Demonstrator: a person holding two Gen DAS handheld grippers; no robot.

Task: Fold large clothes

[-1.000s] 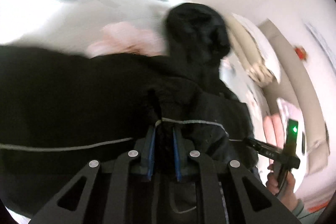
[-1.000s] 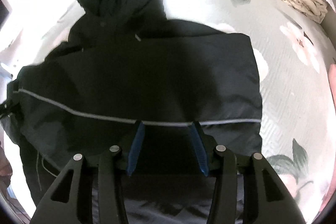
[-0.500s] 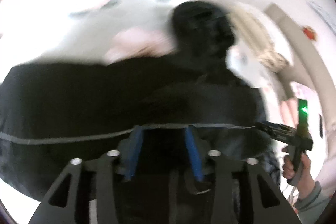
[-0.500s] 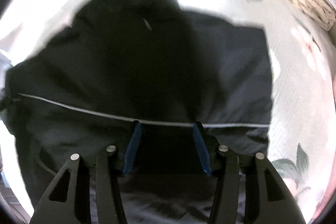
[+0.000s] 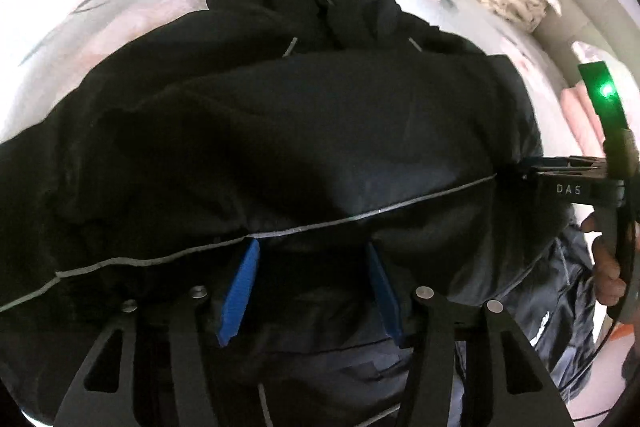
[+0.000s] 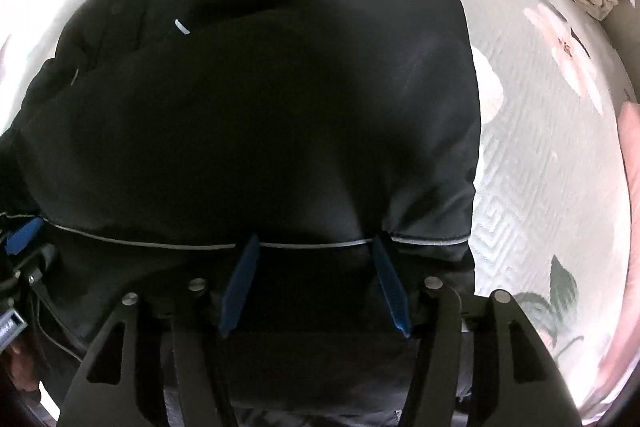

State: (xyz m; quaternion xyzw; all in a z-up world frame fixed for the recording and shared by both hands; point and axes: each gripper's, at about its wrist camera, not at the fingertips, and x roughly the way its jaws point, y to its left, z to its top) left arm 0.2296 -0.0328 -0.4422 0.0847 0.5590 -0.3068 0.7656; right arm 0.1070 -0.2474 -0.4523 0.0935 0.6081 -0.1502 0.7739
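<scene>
Looking along both claws, I see the black hooded jacket [image 6: 260, 115] lying folded on the floral bedspread [image 6: 532, 155], hood toward the far edge. My left gripper [image 5: 310, 281] and right gripper [image 6: 314, 285] both stand wide apart at its piped near edge, gripping nothing.

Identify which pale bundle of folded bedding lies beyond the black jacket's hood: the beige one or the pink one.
The beige bundle; the pink bundle lies nearer, beside the right gripper.
</scene>
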